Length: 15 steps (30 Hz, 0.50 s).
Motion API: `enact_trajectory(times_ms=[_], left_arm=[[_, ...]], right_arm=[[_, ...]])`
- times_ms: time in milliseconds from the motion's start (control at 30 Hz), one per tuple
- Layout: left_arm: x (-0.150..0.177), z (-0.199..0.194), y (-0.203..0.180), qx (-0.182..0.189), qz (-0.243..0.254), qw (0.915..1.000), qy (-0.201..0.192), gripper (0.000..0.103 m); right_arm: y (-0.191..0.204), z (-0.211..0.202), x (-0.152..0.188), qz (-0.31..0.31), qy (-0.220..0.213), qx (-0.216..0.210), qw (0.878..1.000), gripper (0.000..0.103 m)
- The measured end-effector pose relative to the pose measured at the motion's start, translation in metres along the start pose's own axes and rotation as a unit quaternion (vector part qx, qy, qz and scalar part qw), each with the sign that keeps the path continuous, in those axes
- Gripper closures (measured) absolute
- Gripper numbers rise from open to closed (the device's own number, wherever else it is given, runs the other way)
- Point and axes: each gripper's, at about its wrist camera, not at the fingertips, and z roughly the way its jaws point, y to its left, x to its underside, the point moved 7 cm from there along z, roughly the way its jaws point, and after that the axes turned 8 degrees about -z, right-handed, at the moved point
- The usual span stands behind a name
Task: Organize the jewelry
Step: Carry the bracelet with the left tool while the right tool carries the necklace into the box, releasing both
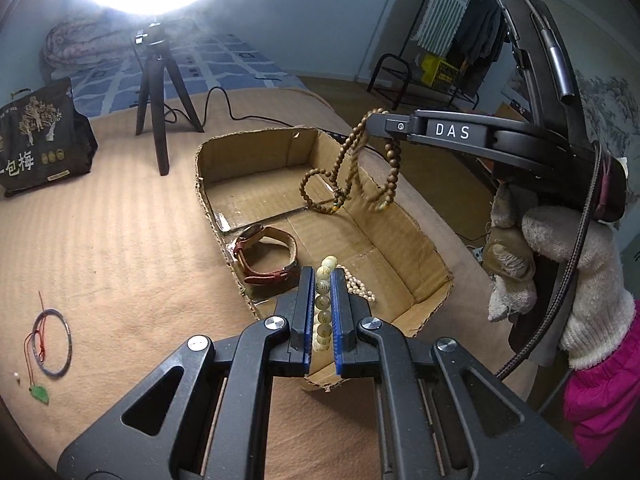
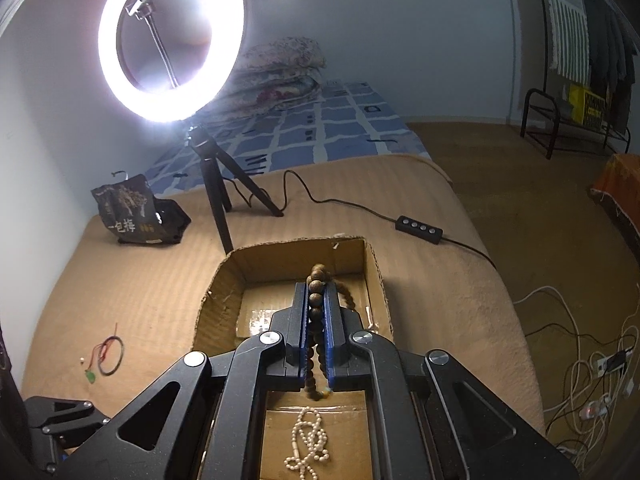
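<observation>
Left gripper (image 1: 323, 280) is holding a pale bead bracelet (image 1: 323, 304) between its jaws, which are closing narrowly on the beads, over the near end of the cardboard box (image 1: 256, 160). Right gripper (image 2: 316, 300) is clamping a brown wooden bead string (image 2: 316, 280) in its jaws; in the left wrist view the loops are hanging free above the middle of the box.

Risks, judged from this moment:
- The hanging loops are dangling low and could be catching on the right box wall or tangling with the other pieces on release.
- The pale bracelet is sitting in line along the jaws; round beads could be rolling out if the grip is easing too early, landing on the bed (image 1: 120, 220) instead of inside.
- The box is light cardboard with torn edges; a nudge from either gripper could be shifting it.

Box contents, left to right: a leather-strap watch (image 1: 266, 254) is lying near the left wall; a pearl necklace (image 1: 358, 284) is resting just beside it on the floor of the box.

Outside, left on the bed: a thin bangle (image 1: 56, 342), a red cord with a green pendant (image 1: 39, 394), and a small pearl are waiting.
</observation>
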Motion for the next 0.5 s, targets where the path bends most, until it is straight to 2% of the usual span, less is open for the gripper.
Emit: enact_trajectory(times_ms=[167,233,300,367,433,500], left_arm=[[-0.0016,0.0024,-0.0004,0.002,0.000,1.0000,-0.001,0.098],[-0.0012,0.0029,-0.0001,-0.002,0.001,1.0000,0.001,0.097],[-0.0003,0.0029,0.0009,-0.004,0.000,1.0000,0.003,0.097],[0.0010,0.0014,0.0027,-0.008,0.002,1.0000,0.001,0.093],[0.0021,-0.0001,0.0048,-0.011,0.003,0.9999,0.000,0.087],[0.0031,-0.0025,0.0068,-0.014,0.003,0.9999,-0.001,0.087]], right_arm=[[-0.0030,0.0021,0.0039,0.010,0.008,-0.002,1.000,0.097],[-0.0036,0.0013,0.0048,0.010,0.009,0.002,1.000,0.087],[-0.0040,-0.0005,0.0049,0.008,0.006,0.008,1.000,0.062],[-0.0038,-0.0030,0.0047,0.007,0.002,0.012,1.000,0.054],[-0.0027,-0.0039,0.0047,0.004,0.003,0.014,1.000,0.053],[-0.0012,-0.0048,0.0048,0.000,0.006,0.018,1.000,0.051]])
